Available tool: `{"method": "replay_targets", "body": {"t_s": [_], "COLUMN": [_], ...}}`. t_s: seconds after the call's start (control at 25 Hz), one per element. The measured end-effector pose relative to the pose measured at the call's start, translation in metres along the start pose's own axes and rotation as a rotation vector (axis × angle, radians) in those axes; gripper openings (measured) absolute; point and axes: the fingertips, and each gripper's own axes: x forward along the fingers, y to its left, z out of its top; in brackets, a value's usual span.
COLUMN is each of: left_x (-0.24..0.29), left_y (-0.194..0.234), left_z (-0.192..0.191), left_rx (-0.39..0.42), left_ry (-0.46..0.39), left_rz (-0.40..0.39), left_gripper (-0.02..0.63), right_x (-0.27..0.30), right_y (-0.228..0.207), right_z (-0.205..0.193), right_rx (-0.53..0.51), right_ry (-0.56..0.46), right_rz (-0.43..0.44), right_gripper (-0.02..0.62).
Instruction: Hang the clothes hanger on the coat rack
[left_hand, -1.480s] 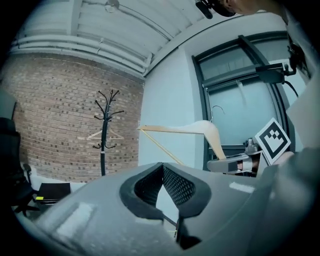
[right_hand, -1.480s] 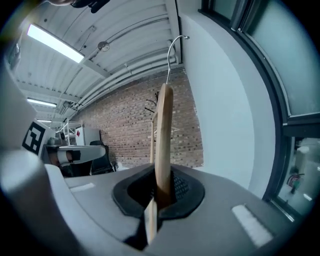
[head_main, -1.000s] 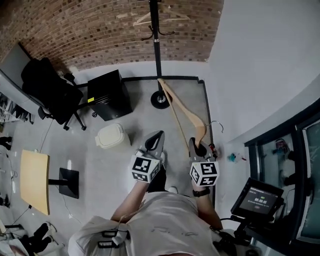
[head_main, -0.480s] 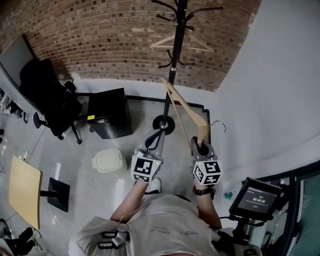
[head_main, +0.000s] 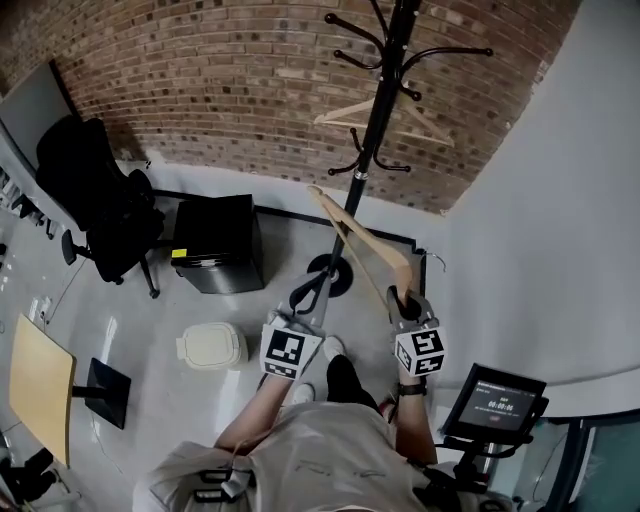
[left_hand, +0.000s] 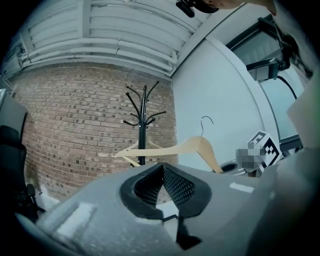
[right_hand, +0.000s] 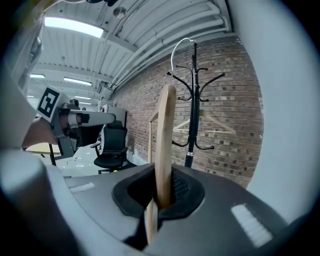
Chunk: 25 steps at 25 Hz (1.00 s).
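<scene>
Right tool (head_main: 400, 300) is pinching the wooden hanger (head_main: 362, 248) by one arm, keeping its hook upward for catching the coat rack (head_main: 381, 110) standing ahead. Left tool (head_main: 308, 295) is riding pressed together, empty.

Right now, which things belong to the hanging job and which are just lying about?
Job: wooden clothes hanger, shut in right tongs; black coat rack.
Lying about: second hanger on the rack, office chair, black cabinet, white lidded bin, monitor.
</scene>
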Motion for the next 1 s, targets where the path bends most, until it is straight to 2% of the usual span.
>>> {"method": "replay_targets", "body": {"t_s": [0.12,0.24,0.4,0.52,1.0], "left_x": [0.02,0.046,0.077,0.095,0.132], "left_y": [0.011,0.021,0.031,0.034,0.053], "left_z": [0.004,0.019,0.038,0.044,0.061], "left_rx": [0.013,0.03,0.05,0.052,0.07], "left_ry": [0.017,-0.004,-0.035,-0.045,-0.076], "left_rz": [-0.005,-0.005,-0.01,-0.022,-0.005], "left_gripper": [0.002,0.001,0.002,0.002,0.001], "right_x": [0.024,0.05,0.083,0.099,0.08], "right_y": [-0.016,-0.038,-0.068,-0.083,-0.134], "right_z": [0.027,0.068,0.125,0.172,0.403], "right_rx": [-0.068,-0.127,-0.257,-0.288,-0.429], "right_ry": [0.012,-0.005,0.032,0.014,-0.099], "right_rz": [0.057,0.164,0.276,0.373,0.642], "right_gripper": [0.008,0.006,0.007,0.008,0.008]}}
